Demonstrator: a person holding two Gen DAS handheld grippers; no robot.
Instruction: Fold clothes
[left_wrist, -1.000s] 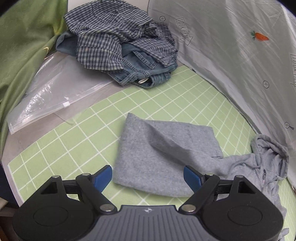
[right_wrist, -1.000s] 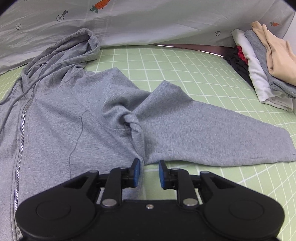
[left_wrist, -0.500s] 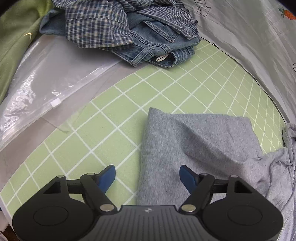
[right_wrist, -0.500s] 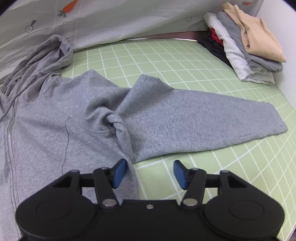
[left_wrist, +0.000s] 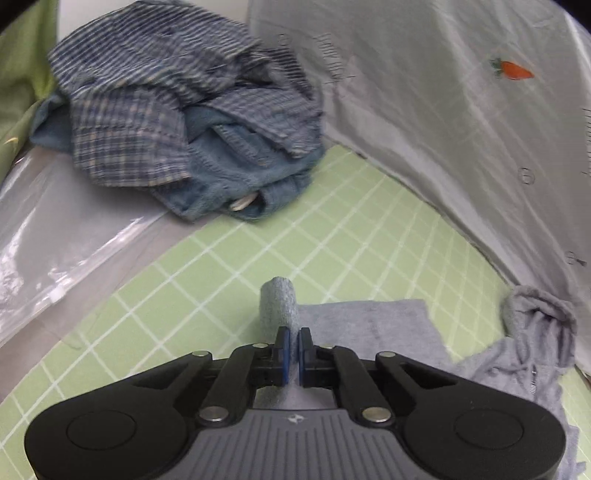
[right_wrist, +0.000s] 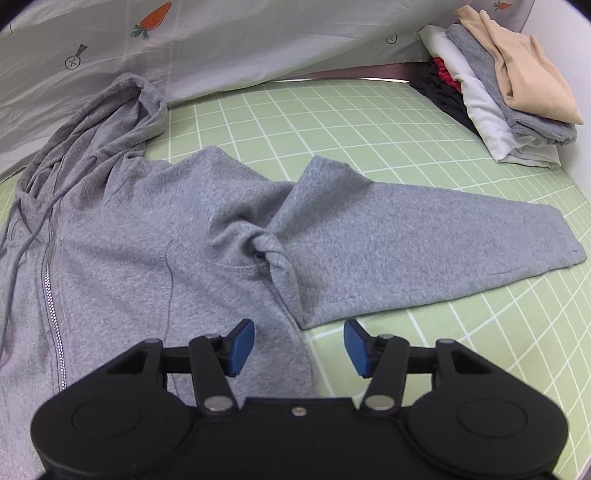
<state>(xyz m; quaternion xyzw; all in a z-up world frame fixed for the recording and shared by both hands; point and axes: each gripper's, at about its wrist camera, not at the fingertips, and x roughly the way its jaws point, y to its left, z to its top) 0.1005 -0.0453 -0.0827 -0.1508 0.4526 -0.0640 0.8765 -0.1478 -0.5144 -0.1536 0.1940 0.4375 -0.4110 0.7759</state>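
While my left tongs pinch the sleeve cuff for folding inward, my right tongs, narrowing, straddle the hoodie side seam ungripped.

**Grey on green**

Heather-grey hoodie with a silver zip, spread on a pale green mat gridded in white. Blue-and-white checked shirt over faded blue jeans. White sheet, orange carrot print. Blue pads, black grippers.

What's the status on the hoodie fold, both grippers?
Left gripper shut on hoodie sleeve cuff. Right gripper closing, nothing pinched, above hoodie side edge. Other sleeve flat on mat, unobstructed.
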